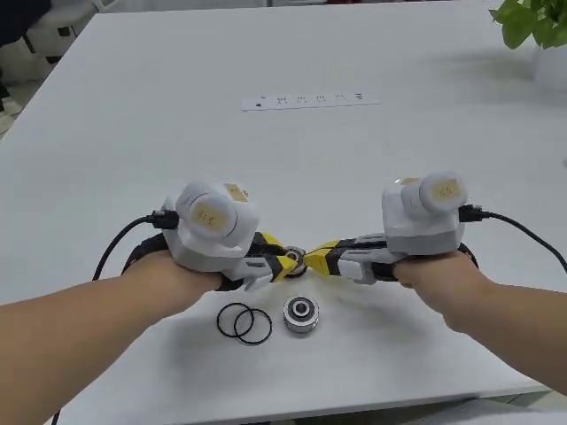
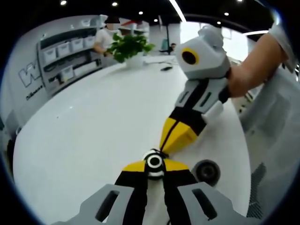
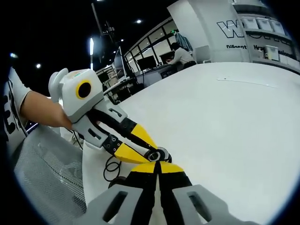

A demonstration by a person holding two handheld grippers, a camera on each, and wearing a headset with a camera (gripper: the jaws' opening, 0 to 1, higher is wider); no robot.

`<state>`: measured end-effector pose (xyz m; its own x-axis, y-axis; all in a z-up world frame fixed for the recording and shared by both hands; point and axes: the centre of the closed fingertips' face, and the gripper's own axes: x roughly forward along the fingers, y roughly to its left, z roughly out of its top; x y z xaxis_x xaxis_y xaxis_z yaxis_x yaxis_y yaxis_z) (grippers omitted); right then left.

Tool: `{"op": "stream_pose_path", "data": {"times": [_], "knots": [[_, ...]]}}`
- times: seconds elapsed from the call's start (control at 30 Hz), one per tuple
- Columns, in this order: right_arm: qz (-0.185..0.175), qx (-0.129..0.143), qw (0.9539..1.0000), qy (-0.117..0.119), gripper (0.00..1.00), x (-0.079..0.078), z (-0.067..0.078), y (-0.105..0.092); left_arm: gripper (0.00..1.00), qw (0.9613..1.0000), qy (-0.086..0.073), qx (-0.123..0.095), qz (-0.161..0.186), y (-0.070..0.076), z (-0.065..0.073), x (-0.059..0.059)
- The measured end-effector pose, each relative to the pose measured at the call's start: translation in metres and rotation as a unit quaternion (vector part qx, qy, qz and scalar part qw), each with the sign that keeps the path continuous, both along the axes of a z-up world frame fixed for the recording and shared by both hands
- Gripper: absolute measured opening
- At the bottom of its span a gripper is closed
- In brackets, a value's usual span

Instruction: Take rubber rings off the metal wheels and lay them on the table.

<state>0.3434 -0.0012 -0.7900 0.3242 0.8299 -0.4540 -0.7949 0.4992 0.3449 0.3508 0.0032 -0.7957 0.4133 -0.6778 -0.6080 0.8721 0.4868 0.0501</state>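
Observation:
A small metal wheel [image 1: 297, 260] hangs above the white table [image 1: 354, 177], between both grippers. My left gripper [image 1: 285, 262] comes in from the left and is shut on the wheel [image 2: 154, 161]. From the right, my right gripper [image 1: 312, 258] meets it, jaws closed, its tips [image 2: 163, 149] pinching the wheel's rim where the rubber ring sits. In the right gripper view, my right gripper [image 3: 157, 165] touches the wheel [image 3: 161, 153]. Two black rubber rings [image 1: 244, 322] lie overlapping on the table. A second metal wheel [image 1: 301, 313] lies beside them.
A white power strip [image 1: 310, 101] lies far back on the table. A potted plant [image 1: 532, 22] stands at the back right corner. The table's near edge [image 1: 337, 409] runs just below the rings. Cables trail from both grippers.

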Motion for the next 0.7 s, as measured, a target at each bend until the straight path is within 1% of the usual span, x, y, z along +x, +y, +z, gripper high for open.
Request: {"op": "stream_pose_path", "data": {"times": [0.1,0.17,0.23,0.37,0.53,0.7], "knots": [[-0.001,0.002,1.0,0.0,0.0,0.0012,-0.0005,-0.0009,0.11,1.0,0.0,0.0,0.0,-0.0001,0.0,-0.0002],[0.008,-0.007,0.9999,-0.014,0.0,0.0003,0.0002,-0.0007,0.11,1.0,-0.001,0.0,0.001,-0.0001,0.0,-0.0002],[0.012,-0.013,0.9997,-0.018,0.0,-0.0006,0.0006,0.001,0.11,1.0,-0.002,0.0,0.002,-0.0001,0.0001,-0.0003],[0.013,-0.011,0.9997,-0.017,0.0,-0.0011,0.0012,0.0007,0.11,1.0,-0.002,-0.001,0.003,-0.0001,-0.0001,-0.0006],[0.02,-0.017,0.9994,-0.024,0.0,-0.0009,0.0014,0.0008,0.11,1.0,-0.003,0.001,0.0,-0.0004,-0.0002,-0.001],[0.022,-0.011,0.9995,-0.021,0.0,-0.0008,0.0022,0.0014,0.11,1.0,-0.005,0.001,0.0,-0.0005,-0.0001,-0.0009]]}}
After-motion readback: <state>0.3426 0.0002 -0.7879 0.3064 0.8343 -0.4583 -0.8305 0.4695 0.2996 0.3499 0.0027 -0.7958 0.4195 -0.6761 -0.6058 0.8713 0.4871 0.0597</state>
